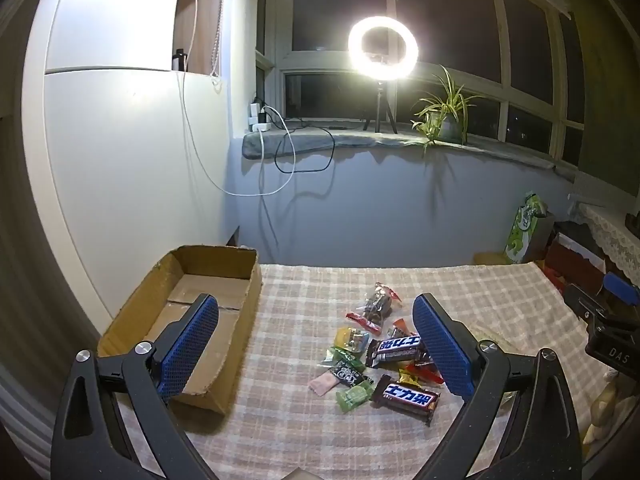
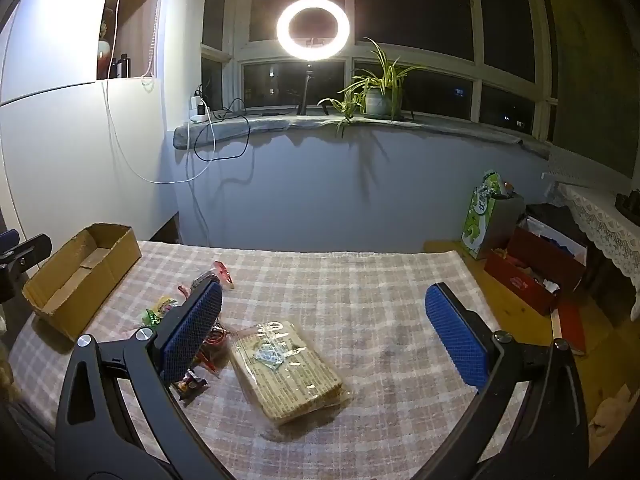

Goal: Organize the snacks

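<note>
Left gripper [image 1: 316, 344]: jaws wide, empty | snack pile [image 1: 380, 360] between fingers | cardboard box [image 1: 224, 264] behind left finger | right gripper [image 2: 324, 332]: jaws wide, empty | wrapped wafer pack [image 2: 286, 368] between fingers.

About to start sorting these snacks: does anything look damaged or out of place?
The cardboard box is empty, its near rim torn and ragged. The snacks lie in a loose pile on the checked cloth, and a clear-wrapped packet sits apart.

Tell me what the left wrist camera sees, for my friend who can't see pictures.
A pile of wrapped snacks lies on a checked cloth between the wide-open jaws of the left gripper. An empty cardboard box sits left.
</note>
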The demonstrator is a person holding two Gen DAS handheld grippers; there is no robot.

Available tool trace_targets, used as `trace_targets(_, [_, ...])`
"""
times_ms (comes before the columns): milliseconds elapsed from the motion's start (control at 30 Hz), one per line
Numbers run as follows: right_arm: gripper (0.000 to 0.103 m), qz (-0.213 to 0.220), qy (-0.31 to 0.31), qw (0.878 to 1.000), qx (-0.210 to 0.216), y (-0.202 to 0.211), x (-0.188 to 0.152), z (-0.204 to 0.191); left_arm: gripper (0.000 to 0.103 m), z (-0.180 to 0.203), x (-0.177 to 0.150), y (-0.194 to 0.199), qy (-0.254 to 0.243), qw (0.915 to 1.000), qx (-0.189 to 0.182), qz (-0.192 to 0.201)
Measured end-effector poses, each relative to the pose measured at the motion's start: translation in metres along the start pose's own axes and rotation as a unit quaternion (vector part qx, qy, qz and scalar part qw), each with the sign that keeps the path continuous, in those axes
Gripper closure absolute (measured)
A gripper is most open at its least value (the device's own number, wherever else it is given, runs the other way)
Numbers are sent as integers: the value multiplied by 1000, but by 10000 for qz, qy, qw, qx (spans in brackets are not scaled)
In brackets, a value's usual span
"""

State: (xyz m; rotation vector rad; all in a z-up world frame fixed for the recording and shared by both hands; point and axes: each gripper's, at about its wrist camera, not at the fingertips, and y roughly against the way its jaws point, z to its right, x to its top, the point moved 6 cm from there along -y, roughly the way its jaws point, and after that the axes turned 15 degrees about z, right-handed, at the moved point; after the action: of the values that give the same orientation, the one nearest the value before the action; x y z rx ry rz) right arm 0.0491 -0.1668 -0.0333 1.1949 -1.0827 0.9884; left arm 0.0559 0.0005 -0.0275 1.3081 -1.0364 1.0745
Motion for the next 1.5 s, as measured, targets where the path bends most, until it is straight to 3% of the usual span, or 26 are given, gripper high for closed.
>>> trace_targets(1500, [0,-91,68,9998,172,-22,3,-12,5,8,-2,-17,-20,9999,-80,-110])
